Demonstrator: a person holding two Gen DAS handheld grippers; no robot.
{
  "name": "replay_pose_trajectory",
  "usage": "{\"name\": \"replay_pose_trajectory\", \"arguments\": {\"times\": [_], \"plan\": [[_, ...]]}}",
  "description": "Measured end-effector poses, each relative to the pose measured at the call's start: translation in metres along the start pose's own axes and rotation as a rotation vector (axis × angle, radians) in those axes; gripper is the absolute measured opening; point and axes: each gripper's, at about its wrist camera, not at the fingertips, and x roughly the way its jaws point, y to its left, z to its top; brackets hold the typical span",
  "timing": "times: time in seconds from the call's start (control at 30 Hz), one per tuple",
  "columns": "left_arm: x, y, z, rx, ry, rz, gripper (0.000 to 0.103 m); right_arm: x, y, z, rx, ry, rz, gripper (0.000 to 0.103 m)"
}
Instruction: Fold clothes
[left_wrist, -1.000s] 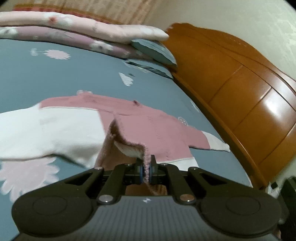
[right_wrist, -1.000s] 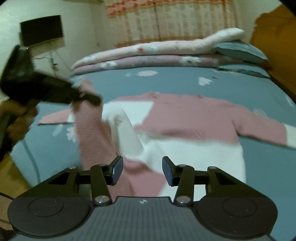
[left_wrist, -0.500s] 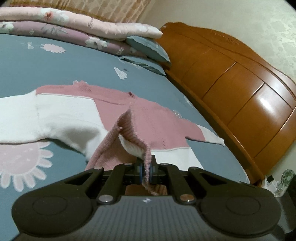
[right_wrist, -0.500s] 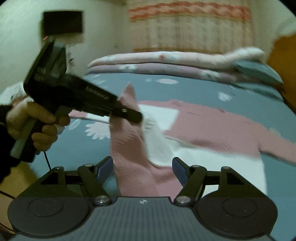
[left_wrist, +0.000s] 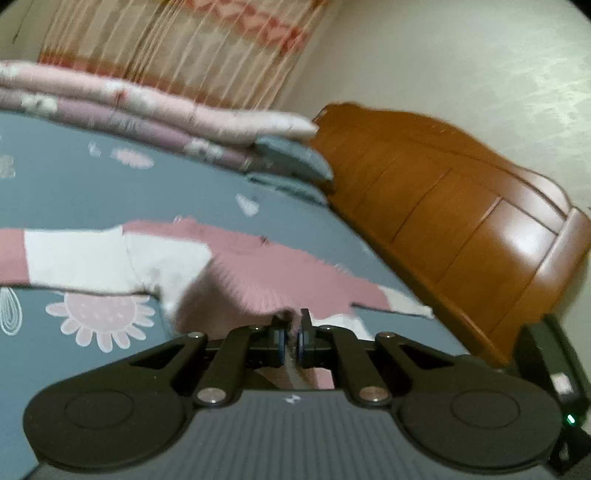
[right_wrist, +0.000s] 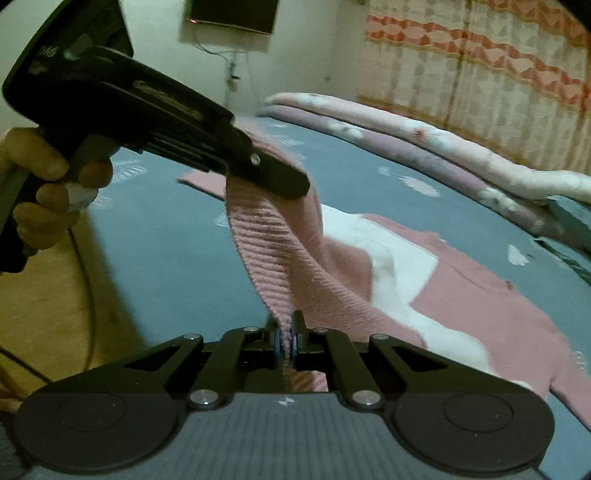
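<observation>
While the grey-blue bed with its pale flower prints fills most of both views, a wooden headboard slants down the right side of the left wrist frame, and folded pink quilts lie along the upper left under a striped curtain. Across the middle of the bed lies a pink and white sweater, mostly flat, with one ribbed pink edge lifted off the sheet toward the lower centre of each frame. In the right wrist view the left claw reaches in from the upper left, gripped by a hand, and is clamped on the raised pink fabric. Its own view shows the left claw closed tight on a fold of the knit at lower centre. At the bottom centre of its frame, the right claw has just been closing and now pinches the ribbed hem, which stretches taut between the two claws.
</observation>
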Motion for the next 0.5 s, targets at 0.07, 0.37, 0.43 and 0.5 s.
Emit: {"name": "replay_pose_trajectory", "arguments": {"times": [0.07, 0.37, 0.43, 0.5], "plan": [[-0.014, -0.009, -0.007, 0.015, -0.009, 0.000, 0.004, -0.003, 0.000, -0.003, -0.008, 0.023, 0.019, 0.008], [-0.024, 0.042, -0.082, -0.205, 0.178, 0.242, 0.008, 0.010, -0.001, -0.038, 0.026, 0.164, 0.098, 0.029], [-0.036, 0.049, -0.074, -0.215, 0.136, 0.264, 0.008, 0.003, -0.007, -0.040, 0.045, 0.156, 0.110, 0.036], [-0.048, 0.054, -0.062, -0.216, 0.079, 0.276, 0.012, -0.005, -0.017, -0.040, 0.085, 0.144, 0.120, 0.040]]}}
